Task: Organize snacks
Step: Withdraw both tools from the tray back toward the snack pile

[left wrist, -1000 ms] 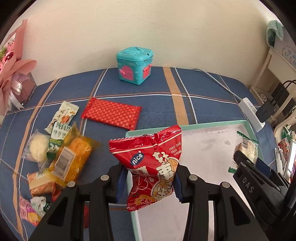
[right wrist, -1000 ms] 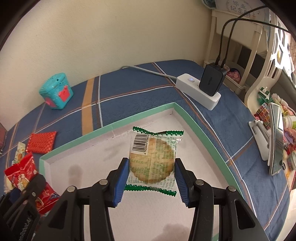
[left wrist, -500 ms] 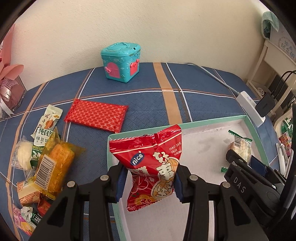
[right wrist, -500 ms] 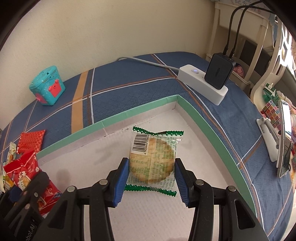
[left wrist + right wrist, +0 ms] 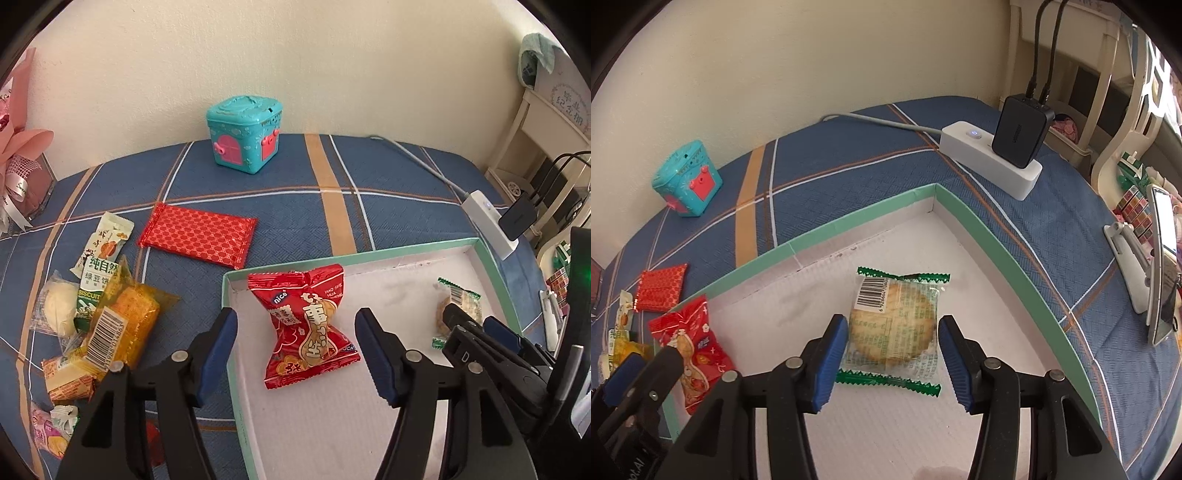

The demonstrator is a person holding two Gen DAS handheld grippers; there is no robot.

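on the red packet inside the tray, "nice" and "hao shi hua sheng"

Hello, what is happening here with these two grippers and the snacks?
A person is sorting snacks into a white tray with a green rim, using a handheld gripper in each hand. The left gripper has just opened and released a red snack bag, which now lies in the tray. The right gripper has also just been opening around a round biscuit in a clear green-edged wrapper, also in the tray. Several more snacks still wait on the blue plaid cloth left of the tray.
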